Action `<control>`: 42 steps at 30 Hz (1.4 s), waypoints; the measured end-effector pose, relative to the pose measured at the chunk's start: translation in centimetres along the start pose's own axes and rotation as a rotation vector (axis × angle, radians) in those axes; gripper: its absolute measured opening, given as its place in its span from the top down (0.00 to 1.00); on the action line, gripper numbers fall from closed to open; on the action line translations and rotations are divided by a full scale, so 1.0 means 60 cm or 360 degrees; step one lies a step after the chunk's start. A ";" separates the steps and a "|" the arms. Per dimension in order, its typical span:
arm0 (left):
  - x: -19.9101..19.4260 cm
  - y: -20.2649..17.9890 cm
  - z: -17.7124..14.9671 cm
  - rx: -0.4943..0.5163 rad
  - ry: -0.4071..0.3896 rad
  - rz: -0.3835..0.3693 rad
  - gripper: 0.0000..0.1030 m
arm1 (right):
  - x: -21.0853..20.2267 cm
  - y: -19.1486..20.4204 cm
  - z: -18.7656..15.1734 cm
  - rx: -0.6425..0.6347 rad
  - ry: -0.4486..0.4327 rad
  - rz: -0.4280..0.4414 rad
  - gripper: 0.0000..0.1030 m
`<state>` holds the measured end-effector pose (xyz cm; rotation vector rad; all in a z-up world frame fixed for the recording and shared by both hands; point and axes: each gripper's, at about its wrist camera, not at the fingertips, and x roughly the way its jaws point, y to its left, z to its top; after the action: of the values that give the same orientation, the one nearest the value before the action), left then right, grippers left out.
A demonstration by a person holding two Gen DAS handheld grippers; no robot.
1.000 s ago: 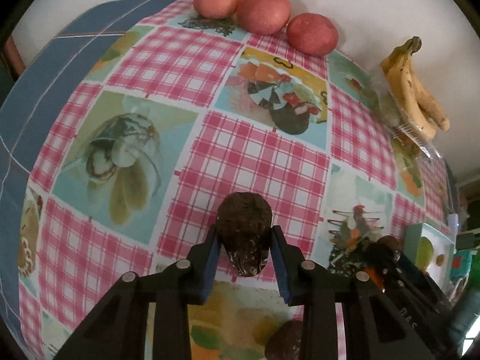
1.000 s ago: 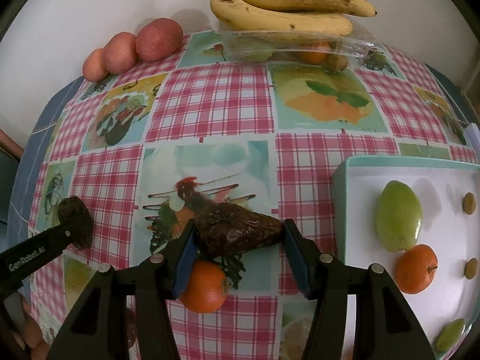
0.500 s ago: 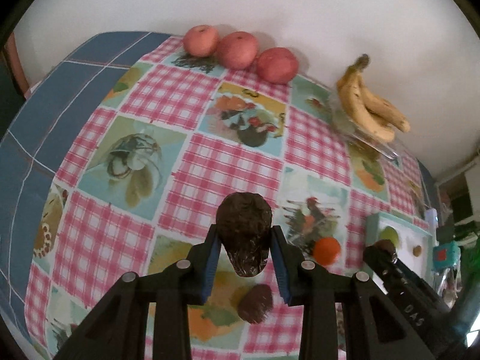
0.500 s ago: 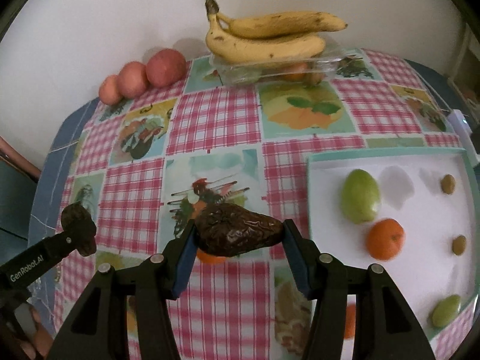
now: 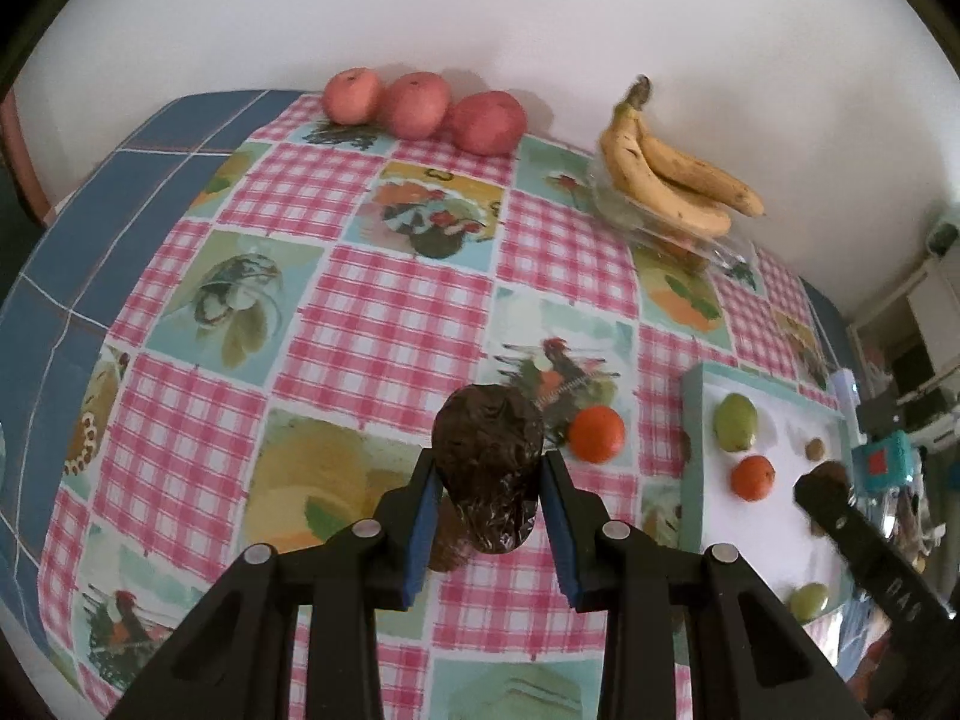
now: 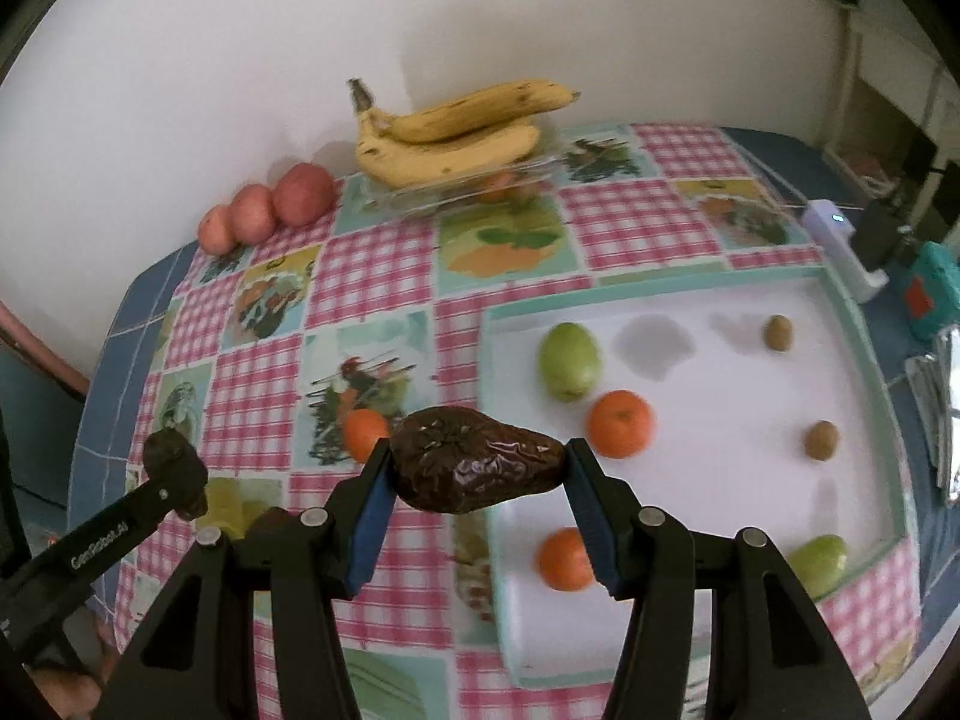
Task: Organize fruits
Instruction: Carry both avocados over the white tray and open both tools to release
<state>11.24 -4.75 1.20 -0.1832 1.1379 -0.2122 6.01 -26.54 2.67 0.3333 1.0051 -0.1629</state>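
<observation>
Avocados, both dark and wrinkled, are pinched in my tools above the checked tabletop [image 5: 384, 324]: my left tool [image 5: 487, 501] clamps one avocado [image 5: 487, 450] upright, my right tool [image 6: 477, 495] clamps the other avocado [image 6: 474, 461] lengthwise, near the left edge of the white tray [image 6: 744, 480] holding pears and oranges.

The dark fruit [image 6: 477, 459] in the right hand-held gripper [image 6: 480, 480] looks wrinkled and glossy; the one [image 5: 489, 468] in the left hand-held gripper [image 5: 487, 510] shines as if wrapped in clear film. Both grippers look like matt black plastic with blue pads [image 6: 369, 516] and metal screws. A smooth printed cloth [image 5: 384, 306] covers the worktop. The tray [image 6: 864, 360] looks smooth and matt. The bananas [image 6: 456, 138] rest on a clear plastic box [image 6: 474, 189].
</observation>
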 end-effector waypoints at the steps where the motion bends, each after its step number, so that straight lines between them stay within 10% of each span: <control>1: 0.001 -0.008 -0.003 0.0021 0.0000 0.0012 0.66 | -0.004 -0.009 0.000 0.0011 -0.0007 -0.0009 0.44; 22: 0.068 -0.261 -0.094 0.0652 0.0101 -0.0226 0.66 | -0.016 -0.254 0.010 0.0427 -0.0030 -0.0293 0.44; 42: 0.161 -0.304 -0.095 0.0744 0.0169 -0.0186 0.66 | 0.094 -0.271 0.011 0.0402 0.0070 -0.0314 0.44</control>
<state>8.57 -25.06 -5.02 0.1791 1.1529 -0.5892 4.84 -41.92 -5.03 0.4691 1.0624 -0.4651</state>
